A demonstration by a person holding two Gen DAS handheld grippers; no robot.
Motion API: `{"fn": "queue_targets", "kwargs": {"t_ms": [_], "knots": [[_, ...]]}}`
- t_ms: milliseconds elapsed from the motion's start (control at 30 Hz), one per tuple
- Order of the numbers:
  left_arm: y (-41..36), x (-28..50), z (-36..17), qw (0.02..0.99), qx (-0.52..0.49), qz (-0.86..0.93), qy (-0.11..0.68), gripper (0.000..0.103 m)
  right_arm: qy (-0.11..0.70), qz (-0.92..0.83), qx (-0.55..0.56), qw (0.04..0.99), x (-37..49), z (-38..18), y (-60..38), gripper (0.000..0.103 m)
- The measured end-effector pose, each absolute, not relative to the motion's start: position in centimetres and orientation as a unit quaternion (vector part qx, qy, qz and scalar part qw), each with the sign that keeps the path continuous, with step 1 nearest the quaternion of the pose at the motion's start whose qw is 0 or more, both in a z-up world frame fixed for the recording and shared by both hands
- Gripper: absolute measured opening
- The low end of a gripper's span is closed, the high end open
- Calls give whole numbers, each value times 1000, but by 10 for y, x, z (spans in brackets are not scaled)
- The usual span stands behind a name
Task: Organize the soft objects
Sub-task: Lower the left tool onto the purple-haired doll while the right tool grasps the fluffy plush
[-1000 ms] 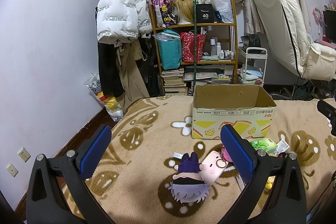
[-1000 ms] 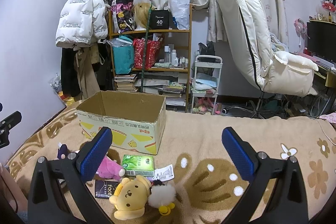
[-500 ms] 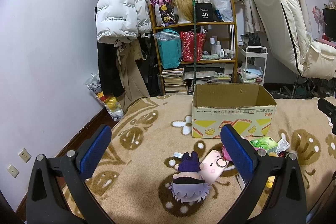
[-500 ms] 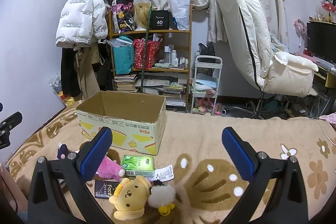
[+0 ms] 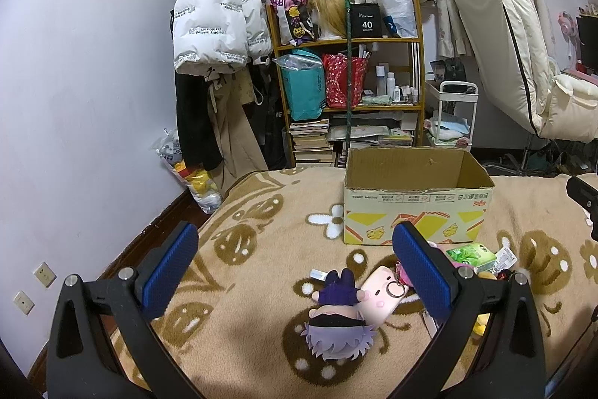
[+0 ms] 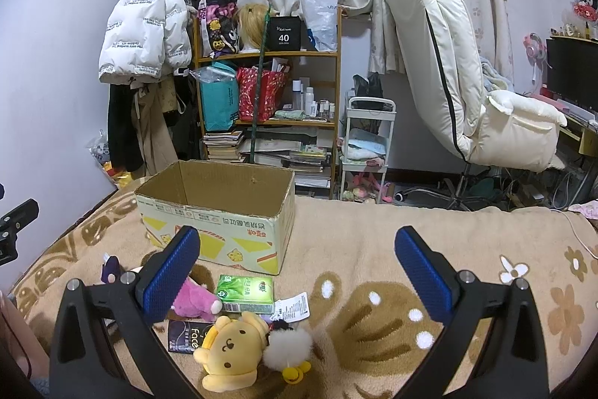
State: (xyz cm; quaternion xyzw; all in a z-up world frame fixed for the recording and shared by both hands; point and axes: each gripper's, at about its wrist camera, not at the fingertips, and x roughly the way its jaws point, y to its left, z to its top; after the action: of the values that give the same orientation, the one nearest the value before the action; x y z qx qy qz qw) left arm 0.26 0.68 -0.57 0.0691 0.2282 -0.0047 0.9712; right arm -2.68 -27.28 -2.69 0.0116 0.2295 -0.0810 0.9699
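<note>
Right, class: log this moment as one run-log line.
left hand-held gripper: open | right hand-held gripper: open | cardboard box: empty | plush toys: on blanket

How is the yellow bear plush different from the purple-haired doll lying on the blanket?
The yellow bear plush is one colour and lies face up, showing eyes and mouth; the purple-haired doll shows only pale lilac hair, a dark band and a navy body. The bear touches a white pompom; the doll lies against a pink pig case. Both are small soft toys lying on the blanket, outside the cardboard box.

Even indoor light, sharp focus, fisheye-bent edges, dark corners
</note>
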Motion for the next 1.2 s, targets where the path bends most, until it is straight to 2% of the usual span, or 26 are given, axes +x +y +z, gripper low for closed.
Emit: {"fn": "queue_targets", "kwargs": {"t_ms": [267, 833, 967, 1033, 1167, 1200], "knots": [[9, 12, -8, 967, 61, -2, 248, 102, 238, -78, 9, 968, -26, -32, -275, 103], [12, 84, -54, 916, 29, 19, 400, 102, 363, -48, 23, 930, 20, -62, -276, 103], [11, 100, -67, 902, 30, 25, 429, 102, 397, -38, 19, 917, 34, -76, -274, 100], [10, 106, -75, 894, 25, 20, 447, 102, 413, -33, 21, 910, 40, -83, -274, 95], [11, 116, -94, 874, 8, 9, 486, 102, 454, -20, 38, 890, 51, -106, -278, 93], [12, 119, -100, 866, 2, 6, 499, 102, 465, -18, 42, 884, 53, -111, -279, 89]]}}
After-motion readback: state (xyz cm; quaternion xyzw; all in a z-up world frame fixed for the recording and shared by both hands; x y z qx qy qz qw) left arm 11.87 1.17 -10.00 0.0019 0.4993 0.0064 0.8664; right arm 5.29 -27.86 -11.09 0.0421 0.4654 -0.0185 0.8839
